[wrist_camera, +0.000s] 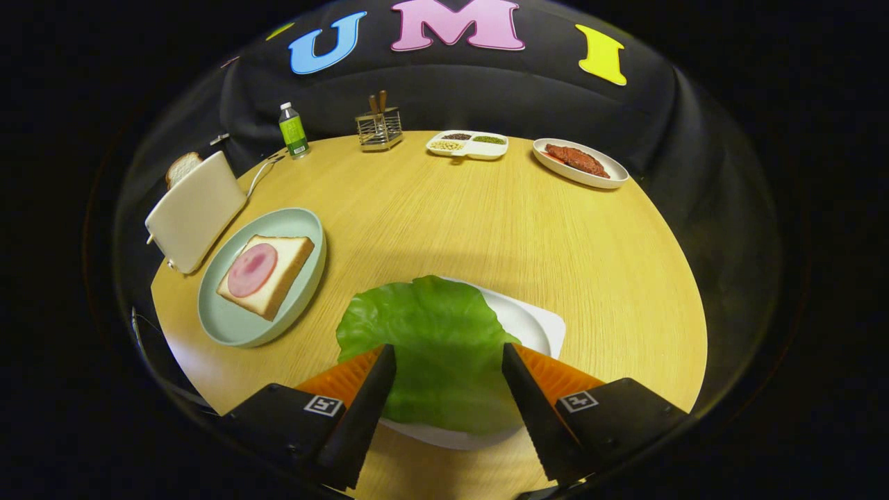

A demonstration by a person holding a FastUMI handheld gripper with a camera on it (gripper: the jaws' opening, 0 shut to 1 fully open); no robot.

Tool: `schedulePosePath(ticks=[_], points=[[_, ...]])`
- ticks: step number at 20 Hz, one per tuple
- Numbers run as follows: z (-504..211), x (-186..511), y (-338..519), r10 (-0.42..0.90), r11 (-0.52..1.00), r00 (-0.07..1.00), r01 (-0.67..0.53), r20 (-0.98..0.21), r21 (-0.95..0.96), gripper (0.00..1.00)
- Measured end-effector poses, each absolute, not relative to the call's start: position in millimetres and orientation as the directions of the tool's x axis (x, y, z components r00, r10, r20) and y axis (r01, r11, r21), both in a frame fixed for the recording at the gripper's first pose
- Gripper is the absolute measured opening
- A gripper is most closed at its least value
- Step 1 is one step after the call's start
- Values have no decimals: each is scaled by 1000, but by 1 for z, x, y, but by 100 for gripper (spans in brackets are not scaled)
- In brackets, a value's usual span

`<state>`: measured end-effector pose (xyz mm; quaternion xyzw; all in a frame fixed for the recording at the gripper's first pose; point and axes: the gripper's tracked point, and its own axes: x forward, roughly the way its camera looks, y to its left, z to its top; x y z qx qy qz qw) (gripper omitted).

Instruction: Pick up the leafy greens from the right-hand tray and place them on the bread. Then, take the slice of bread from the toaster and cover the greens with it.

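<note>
We've got our tongs [448, 361] spread apart over the floppy green lettuce leaf [430, 340], so nothing's grabbed yet, both steps left.

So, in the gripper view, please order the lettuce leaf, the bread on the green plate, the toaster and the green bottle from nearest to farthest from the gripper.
1. Lettuce leaf: between the open fingers of the gripper, on the white tray.
2. Bread: ahead to the left, on the green plate, with a ham slice on it.
3. Toaster: left, beyond the plate.
4. Bottle: at the table's far edge.
</note>
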<state>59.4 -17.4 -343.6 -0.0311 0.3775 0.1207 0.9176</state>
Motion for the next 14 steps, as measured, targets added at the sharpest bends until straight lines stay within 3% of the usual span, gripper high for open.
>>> schedulePosePath(ticks=[2,3,6,7,8,10,12,13,14], points=[[-343,59,-23,189,969,691,-245,-698,19,91],[-342,60,-22,191,968,694,-250,-694,16,81],[-343,59,-17,204,959,692,-284,-692,-1,81],[-343,58,-17,205,956,692,-293,-692,-11,71],[-342,56,-14,221,952,685,-306,-695,1,70],[-342,57,-14,218,951,682,-308,-698,-4,50],[-341,57,-16,216,951,680,-308,-701,-6,48],[-340,57,-17,216,956,683,-292,-698,10,24],[-340,57,-16,226,953,682,-304,-695,11,18]])
